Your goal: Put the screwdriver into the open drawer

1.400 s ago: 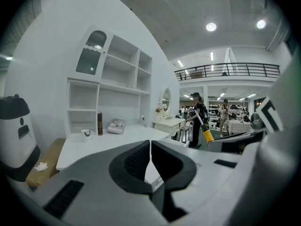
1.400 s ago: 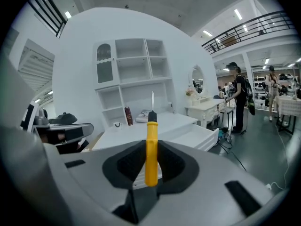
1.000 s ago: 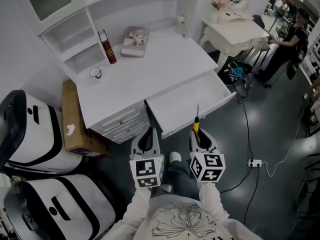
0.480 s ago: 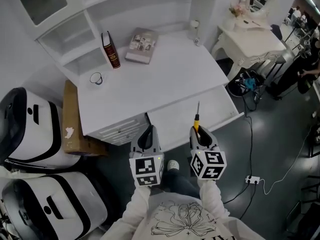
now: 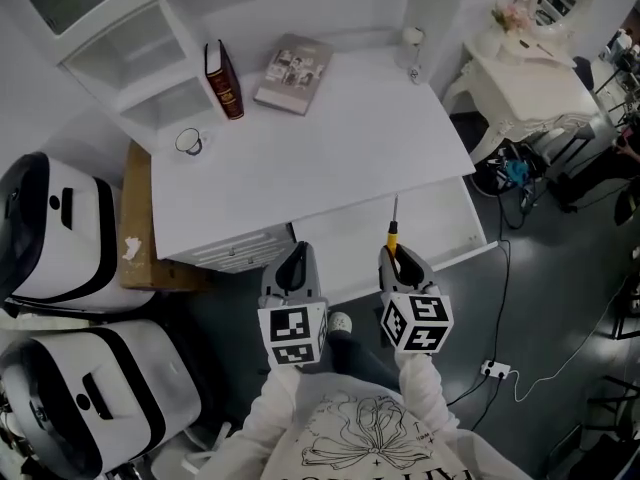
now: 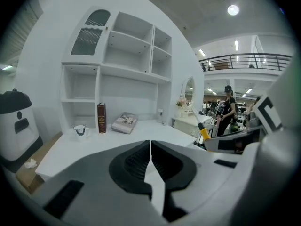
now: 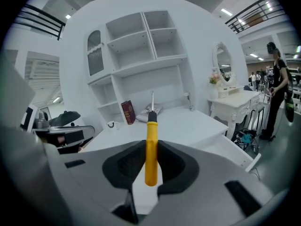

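Screwdriver (image 5: 393,232) clamped by its yellow handle in right gripper (image 5: 398,260), shaft out over open drawer (image 5: 350,238); left gripper (image 5: 294,266) at drawer's front edge, jaws together, empty.

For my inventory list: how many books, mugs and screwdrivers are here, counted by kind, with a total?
Books: 2, the red book standing and the flat book
Mugs: 1, the mug
Screwdrivers: 1, the screwdriver
Total: 4
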### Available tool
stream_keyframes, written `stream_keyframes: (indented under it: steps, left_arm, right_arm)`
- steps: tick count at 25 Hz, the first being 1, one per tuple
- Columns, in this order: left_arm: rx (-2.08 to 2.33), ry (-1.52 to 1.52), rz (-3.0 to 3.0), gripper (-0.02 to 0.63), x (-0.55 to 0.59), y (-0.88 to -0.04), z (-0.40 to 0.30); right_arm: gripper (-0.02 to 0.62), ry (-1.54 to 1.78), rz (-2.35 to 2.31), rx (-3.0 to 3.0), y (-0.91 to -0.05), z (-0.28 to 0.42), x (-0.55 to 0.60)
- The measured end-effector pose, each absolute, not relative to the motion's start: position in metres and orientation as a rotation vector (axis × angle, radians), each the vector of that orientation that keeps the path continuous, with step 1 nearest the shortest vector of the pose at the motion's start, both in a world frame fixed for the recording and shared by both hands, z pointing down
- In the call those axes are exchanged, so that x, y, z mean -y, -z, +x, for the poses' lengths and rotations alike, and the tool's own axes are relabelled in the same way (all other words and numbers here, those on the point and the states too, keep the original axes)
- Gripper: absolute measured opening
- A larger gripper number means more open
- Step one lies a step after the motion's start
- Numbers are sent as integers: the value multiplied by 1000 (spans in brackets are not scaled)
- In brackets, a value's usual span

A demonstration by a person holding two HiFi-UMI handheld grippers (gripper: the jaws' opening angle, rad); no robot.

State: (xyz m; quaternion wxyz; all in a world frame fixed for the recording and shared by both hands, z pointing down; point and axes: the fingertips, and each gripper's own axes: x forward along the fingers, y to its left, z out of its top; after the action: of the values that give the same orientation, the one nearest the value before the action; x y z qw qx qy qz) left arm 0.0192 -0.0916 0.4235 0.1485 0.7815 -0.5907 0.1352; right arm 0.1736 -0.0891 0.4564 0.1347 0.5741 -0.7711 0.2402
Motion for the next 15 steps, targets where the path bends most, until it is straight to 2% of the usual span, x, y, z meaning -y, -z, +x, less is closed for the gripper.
stream_keyframes:
  steps: [15]
  left_arm:
    - [1671,-482,2133,11,118,-475,-1]
  right_arm:
    - [72,-728,1498,2211,-508,146,124]
